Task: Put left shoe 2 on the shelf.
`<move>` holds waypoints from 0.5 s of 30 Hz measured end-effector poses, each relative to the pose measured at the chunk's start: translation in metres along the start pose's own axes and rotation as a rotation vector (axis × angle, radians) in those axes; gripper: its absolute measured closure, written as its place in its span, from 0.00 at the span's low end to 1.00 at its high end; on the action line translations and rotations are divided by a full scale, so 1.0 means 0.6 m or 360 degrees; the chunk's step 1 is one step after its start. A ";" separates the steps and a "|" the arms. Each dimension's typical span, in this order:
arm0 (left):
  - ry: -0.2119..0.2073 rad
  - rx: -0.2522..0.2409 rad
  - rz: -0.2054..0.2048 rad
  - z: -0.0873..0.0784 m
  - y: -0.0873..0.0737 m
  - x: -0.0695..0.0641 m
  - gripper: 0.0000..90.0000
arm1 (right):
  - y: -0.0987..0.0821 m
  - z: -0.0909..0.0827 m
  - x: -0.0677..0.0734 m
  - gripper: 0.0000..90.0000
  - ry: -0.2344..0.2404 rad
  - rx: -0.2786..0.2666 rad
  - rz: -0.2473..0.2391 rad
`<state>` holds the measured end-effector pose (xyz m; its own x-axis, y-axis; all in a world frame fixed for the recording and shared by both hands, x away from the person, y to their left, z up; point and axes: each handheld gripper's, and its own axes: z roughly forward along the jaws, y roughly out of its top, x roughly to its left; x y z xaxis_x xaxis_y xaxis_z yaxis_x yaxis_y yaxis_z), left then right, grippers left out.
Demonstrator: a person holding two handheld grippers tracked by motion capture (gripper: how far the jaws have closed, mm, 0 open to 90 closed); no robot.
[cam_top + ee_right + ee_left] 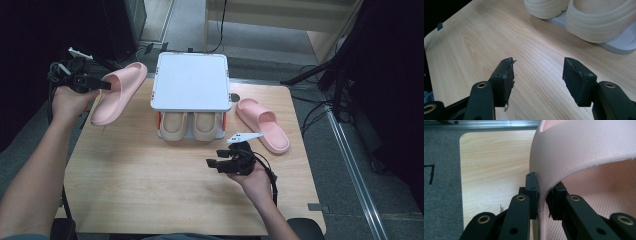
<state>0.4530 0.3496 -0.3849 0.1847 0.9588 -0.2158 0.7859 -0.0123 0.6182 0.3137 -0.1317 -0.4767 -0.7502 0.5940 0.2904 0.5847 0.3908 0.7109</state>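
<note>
Left of the white shoe rack (190,80) holding two beige slippers (174,125), the left gripper (102,84) pinches one pink slipper (120,92), a second pink slipper (262,124) lies right, and the right gripper (214,163) fingers stand wide.

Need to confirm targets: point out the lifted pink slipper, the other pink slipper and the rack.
Lifted pink slipper (120,92), high view, sole.
Other pink slipper (262,123), high view, strap.
Shoe rack (191,81), high view, top shelf.

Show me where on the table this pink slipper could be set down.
Free: the bare wooden table in front of the white two-tier shoe rack, left of the right claw. Crowded: right of the rack, where the other pink foam slipper lies.
</note>
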 end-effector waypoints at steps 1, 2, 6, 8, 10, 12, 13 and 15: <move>-0.0005 0.0001 -0.0003 -0.001 0.003 -0.002 0.89 | 0.001 0.001 0.000 0.48 0.0004 -0.0005 0.0000; -0.0013 0.0007 0.0000 -0.003 0.009 -0.006 0.89 | 0.001 0.001 0.000 0.48 0.0006 -0.0007 0.0001; -0.0001 0.0009 0.0020 -0.007 0.029 -0.020 0.89 | 0.006 0.004 -0.002 0.48 0.0024 -0.0003 -0.0002; 0.0005 0.0002 0.0028 -0.010 0.042 -0.029 0.89 | 0.007 0.006 -0.001 0.48 0.0033 0.0001 -0.0003; 0.0004 -0.0007 0.0028 -0.013 0.052 -0.036 0.89 | 0.010 0.009 -0.001 0.48 0.0049 0.0007 -0.0009; -0.0002 -0.0008 0.0022 -0.016 0.064 -0.044 0.89 | 0.012 0.011 0.001 0.48 0.0059 0.0009 -0.0019; 0.0000 -0.0010 0.0032 -0.019 0.070 -0.049 0.89 | 0.014 0.012 0.002 0.48 0.0060 0.0012 -0.0036; -0.0001 -0.0027 0.0038 -0.023 0.079 -0.061 0.88 | 0.017 0.014 0.002 0.48 0.0069 0.0016 -0.0047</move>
<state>0.4753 0.3178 -0.3374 0.2037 0.9581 -0.2013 0.7711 -0.0304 0.6359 0.3213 -0.1211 -0.4744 -0.7797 0.5513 0.2968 0.5650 0.4151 0.7131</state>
